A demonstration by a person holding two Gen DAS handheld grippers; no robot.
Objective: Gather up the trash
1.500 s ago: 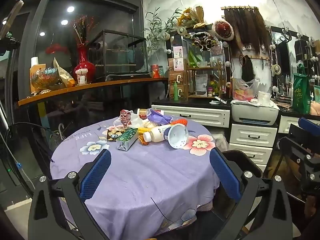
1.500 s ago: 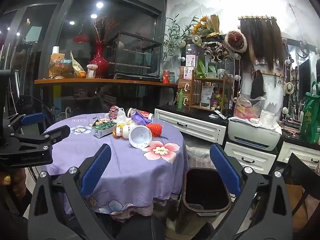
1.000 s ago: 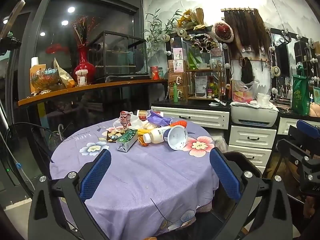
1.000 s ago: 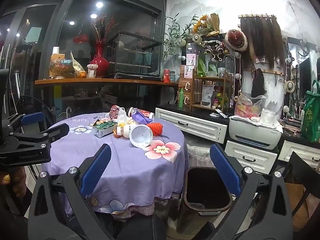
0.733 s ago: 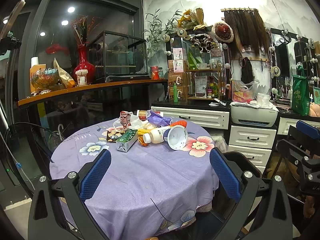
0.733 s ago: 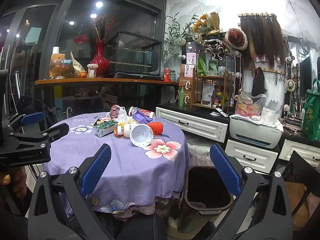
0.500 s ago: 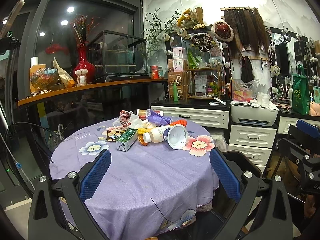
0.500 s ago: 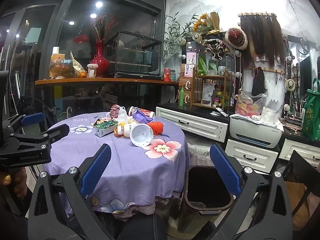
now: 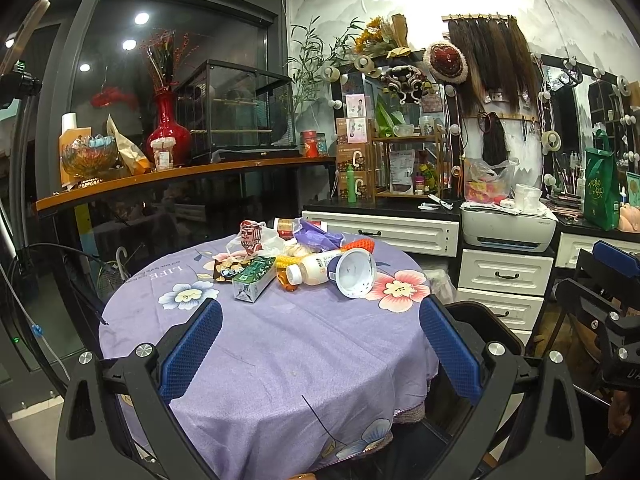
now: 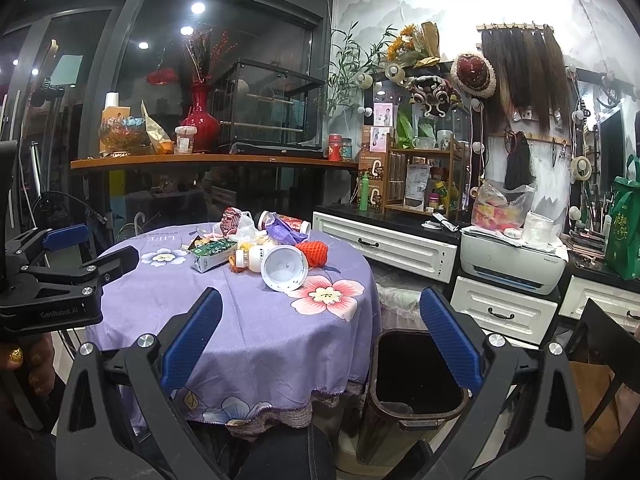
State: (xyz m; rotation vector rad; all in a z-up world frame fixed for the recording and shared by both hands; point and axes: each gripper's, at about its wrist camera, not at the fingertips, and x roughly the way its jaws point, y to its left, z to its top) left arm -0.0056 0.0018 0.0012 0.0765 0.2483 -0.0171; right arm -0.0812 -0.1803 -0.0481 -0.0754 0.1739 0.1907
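Note:
A heap of trash lies at the far side of a round table with a purple flowered cloth (image 9: pixel 280 344): a white cup on its side (image 9: pixel 354 268), a white bottle (image 9: pixel 314 270), a green carton (image 9: pixel 254 276), a purple wrapper (image 9: pixel 316 236), a red net (image 9: pixel 358 245) and a printed plastic bag (image 9: pixel 252 236). The cup (image 10: pixel 285 268) and carton (image 10: pixel 212 254) show in the right wrist view too. A dark bin (image 10: pixel 412 384) stands on the floor right of the table. My left gripper (image 9: pixel 320 348) is open and empty over the near cloth. My right gripper (image 10: pixel 320 344) is open and empty, above the table's right edge and the bin.
White drawers (image 9: pixel 504 276) with a printer (image 9: pixel 508 226) line the right wall. A wooden shelf (image 9: pixel 180 176) with a red vase (image 9: pixel 168 128) runs behind the table. A dark chair (image 10: pixel 600 344) stands at the right.
Both views have shifted only slightly. Both grippers stay open and the trash has not moved.

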